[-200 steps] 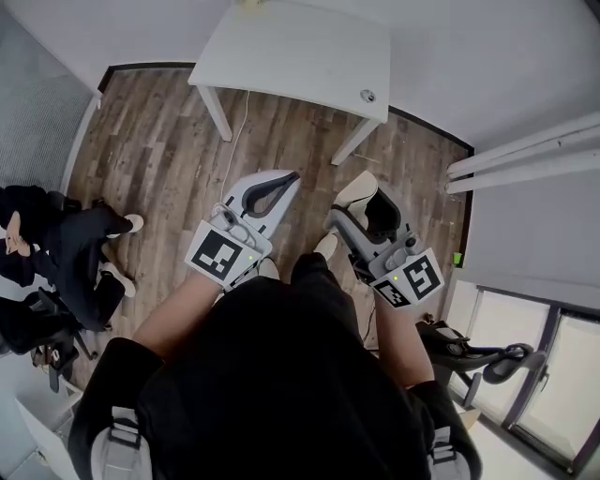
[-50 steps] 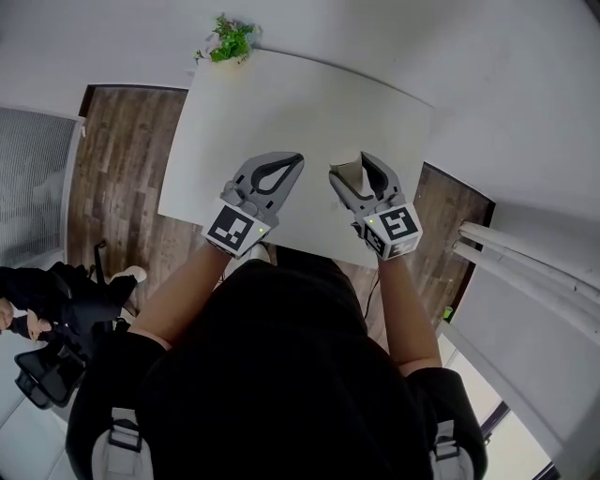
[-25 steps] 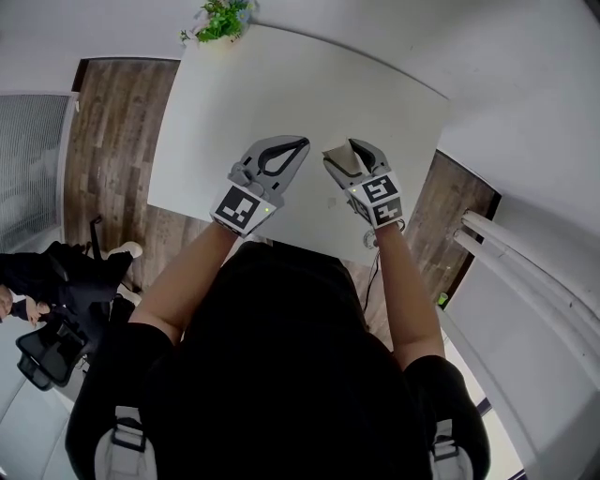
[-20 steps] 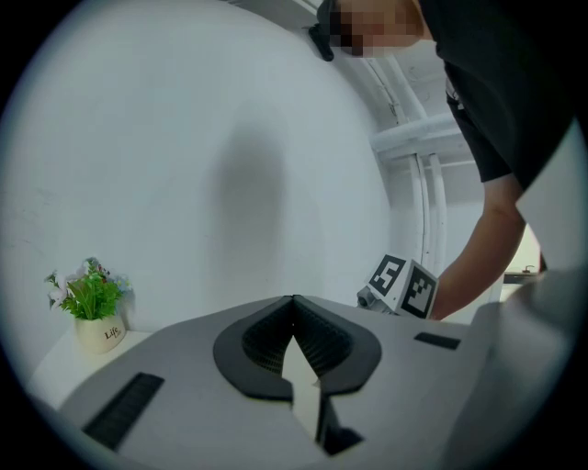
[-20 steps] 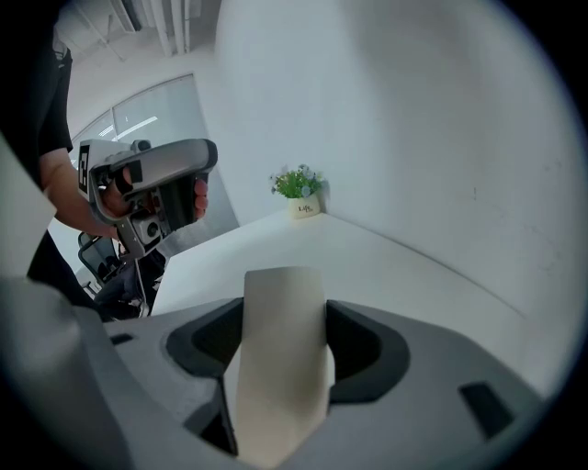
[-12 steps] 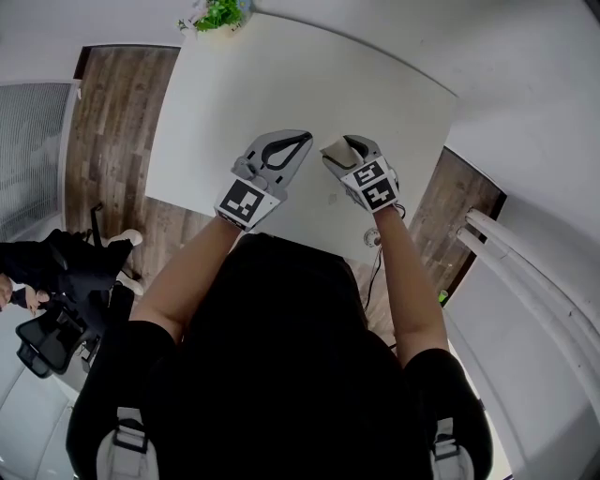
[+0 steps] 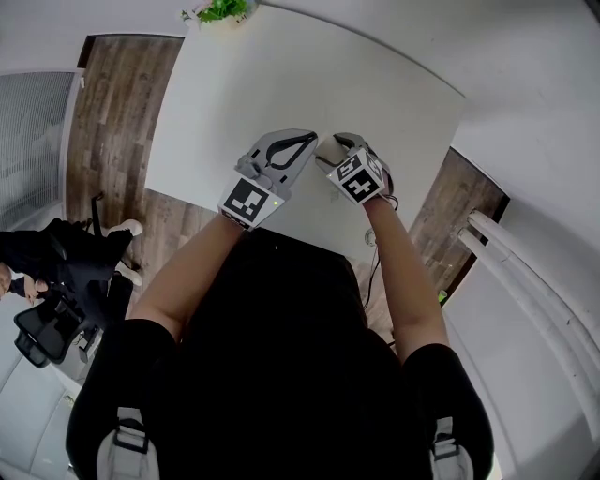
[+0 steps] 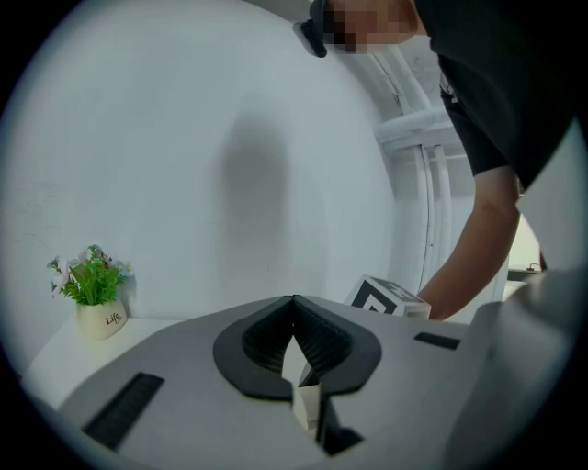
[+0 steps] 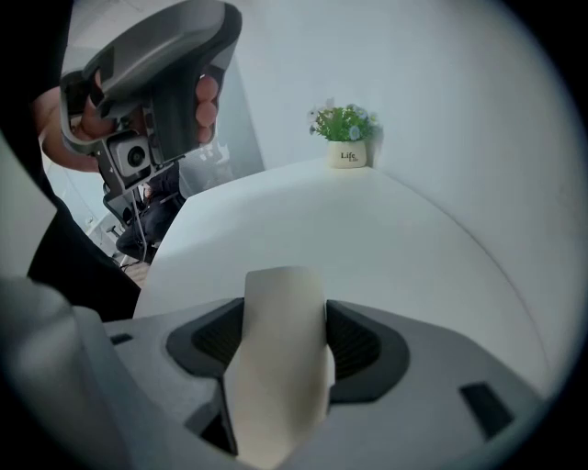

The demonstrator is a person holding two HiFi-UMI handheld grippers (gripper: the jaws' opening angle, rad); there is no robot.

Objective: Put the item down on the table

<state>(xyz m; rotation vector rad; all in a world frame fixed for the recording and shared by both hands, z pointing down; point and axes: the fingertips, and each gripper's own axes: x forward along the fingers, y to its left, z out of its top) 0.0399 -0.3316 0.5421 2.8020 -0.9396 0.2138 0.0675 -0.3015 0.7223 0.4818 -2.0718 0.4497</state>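
In the head view my right gripper is shut on a cream-coloured item and holds it over the near part of the white table. In the right gripper view the item fills the gap between the dark jaw pads, above the tabletop. Close beside it on the left, my left gripper is shut, with its tips touching and nothing between them. In the left gripper view those tips meet, and the right gripper's marker cube shows just beyond.
A small potted plant stands at the table's far left corner, also seen as the white pot and the plant by the wall. Wooden floor lies left of the table. An office chair and a seated person are at the lower left.
Over the last second both grippers moved a little forward over the table and closer together. The right gripper turned left with the item still in it.
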